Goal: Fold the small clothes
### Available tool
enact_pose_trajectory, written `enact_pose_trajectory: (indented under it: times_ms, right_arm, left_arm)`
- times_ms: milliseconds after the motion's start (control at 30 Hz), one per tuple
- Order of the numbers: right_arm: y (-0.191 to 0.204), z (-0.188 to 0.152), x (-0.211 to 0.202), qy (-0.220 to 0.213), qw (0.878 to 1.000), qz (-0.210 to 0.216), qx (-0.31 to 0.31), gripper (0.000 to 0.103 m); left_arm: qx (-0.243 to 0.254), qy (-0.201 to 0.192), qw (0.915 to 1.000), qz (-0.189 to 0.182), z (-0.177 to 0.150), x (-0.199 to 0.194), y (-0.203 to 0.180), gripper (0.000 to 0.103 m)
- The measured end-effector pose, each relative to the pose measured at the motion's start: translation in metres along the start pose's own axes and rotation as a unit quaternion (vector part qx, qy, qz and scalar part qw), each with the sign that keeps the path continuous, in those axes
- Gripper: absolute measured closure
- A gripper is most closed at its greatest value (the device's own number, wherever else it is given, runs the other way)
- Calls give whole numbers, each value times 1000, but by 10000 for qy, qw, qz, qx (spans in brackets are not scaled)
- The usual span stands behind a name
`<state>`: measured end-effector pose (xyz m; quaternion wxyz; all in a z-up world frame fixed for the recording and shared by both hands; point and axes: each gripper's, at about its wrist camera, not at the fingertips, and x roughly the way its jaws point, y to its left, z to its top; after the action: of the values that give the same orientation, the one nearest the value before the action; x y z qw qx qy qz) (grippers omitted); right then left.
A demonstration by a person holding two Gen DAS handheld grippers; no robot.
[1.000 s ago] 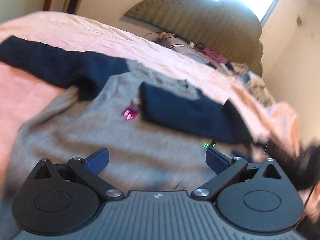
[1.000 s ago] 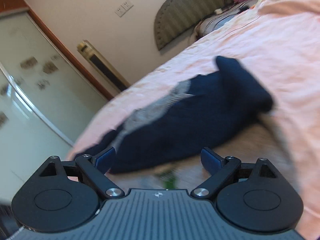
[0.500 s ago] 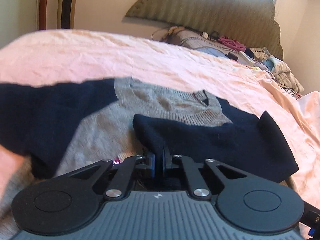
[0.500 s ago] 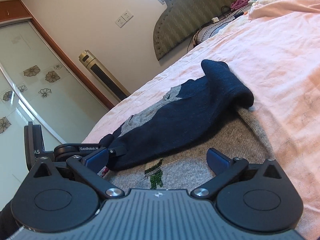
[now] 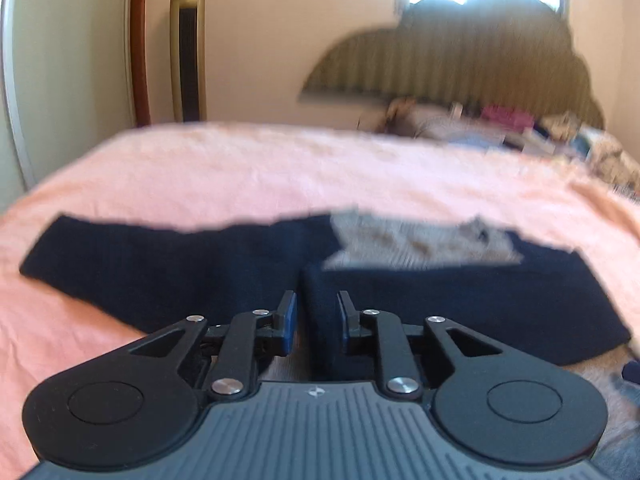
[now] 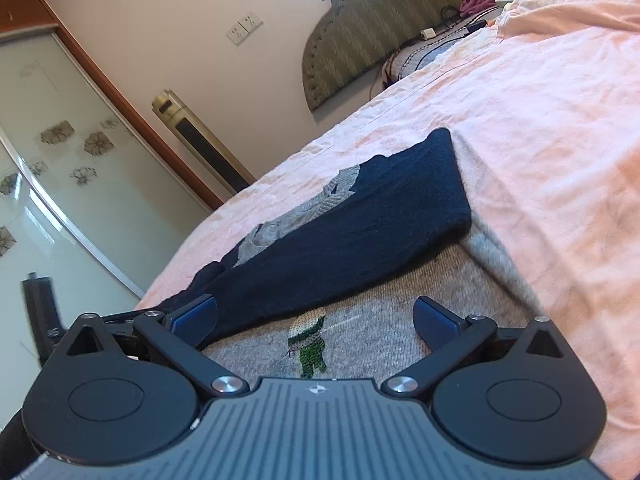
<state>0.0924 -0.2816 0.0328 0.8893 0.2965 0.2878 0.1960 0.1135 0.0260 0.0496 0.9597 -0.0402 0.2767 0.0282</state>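
A small grey sweater (image 6: 384,328) with navy sleeves lies on the pink bedsheet (image 5: 280,172). One navy sleeve (image 6: 360,236) is folded across the grey body; the other sleeve (image 5: 132,260) stretches out flat to the left. My left gripper (image 5: 317,316) has its jaws partly apart around the cuff end of the folded sleeve (image 5: 324,320), no longer pinching it tight. My right gripper (image 6: 316,316) is open and empty, low over the grey body near a small green knitted figure (image 6: 308,340).
A padded headboard (image 5: 452,64) with a pile of loose clothes (image 5: 512,120) stands at the far end of the bed. A tall tower appliance (image 6: 200,140) and a glass sliding door (image 6: 48,184) stand by the wall at the left.
My left gripper, shut on the sleeve cuff half a second ago, has opened part way and tilted up. My right gripper moved slightly closer over the grey body and stayed open.
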Motion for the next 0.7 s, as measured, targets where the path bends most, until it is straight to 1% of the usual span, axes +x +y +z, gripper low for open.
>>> enact_pose_trajectory:
  times_ms: [33,67,100,133,167,200,233,267,333,367,400,433,467,533,567,600,633,700]
  right_arm:
    - [6,12,-1,-153,9998,108,-81,0]
    - [13,25,2,-279,9993,124,-204,0]
    - [20,37,9,-335,9988,42,-368,0]
    - [25,48,22,-295,9979,-102,-565,0]
    - [28,58,41,-137,9960,-332,-824,0]
    - [29,64,62,76,9921,-649,-1071,0]
    - [26,67,83,337,9856,-1047,-1284,0]
    - [23,67,101,585,9788,-1328,-1449,0]
    - [12,59,128,1051,9653,-1698,-1683,0]
    - [9,51,131,970,9608,-1750,-1921,0]
    - [8,38,129,806,9551,-1714,-2279,0]
    - [8,30,129,779,9503,-1743,-2459,0]
    - [10,28,128,763,9501,-1745,-2473,0]
    - [10,26,126,730,9500,-1763,-2471,0]
    - [9,26,125,722,9507,-1750,-2457,0]
    - [9,28,124,710,9519,-1729,-2427,0]
    - [8,29,124,692,9533,-1706,-2392,0]
    - [7,30,122,651,9561,-1665,-2321,0]
  left_arm:
    - [54,-168,9997,-171,1,-6,-3,70]
    - [162,-209,9990,-363,2,-7,-7,49]
    - [291,-143,9982,-498,3,-4,-15,38]
    - [387,-42,9974,-603,3,2,-22,29]
    - [414,98,9964,-730,1,11,-28,29]
    - [352,371,9955,-803,-3,24,-33,29]
    - [236,684,9941,-806,-6,38,-34,30]
    - [122,941,9923,-798,-9,48,-33,30]
    - [240,797,9930,-838,-17,51,-31,28]
    - [289,775,9923,-922,-19,51,-28,28]
    - [305,769,9916,-999,-19,49,-24,28]
    - [270,737,9916,-1024,-19,43,-17,28]
    - [161,661,9928,-986,-18,37,-8,28]
    - [-259,332,9944,-969,-17,16,23,28]
    - [-525,149,9945,-897,-15,6,44,27]
    - [-771,24,9941,-760,-14,0,63,27]
    - [-1103,-82,9925,-517,-11,-4,88,25]
    - [-1746,-166,9845,-39,-3,-6,140,25]
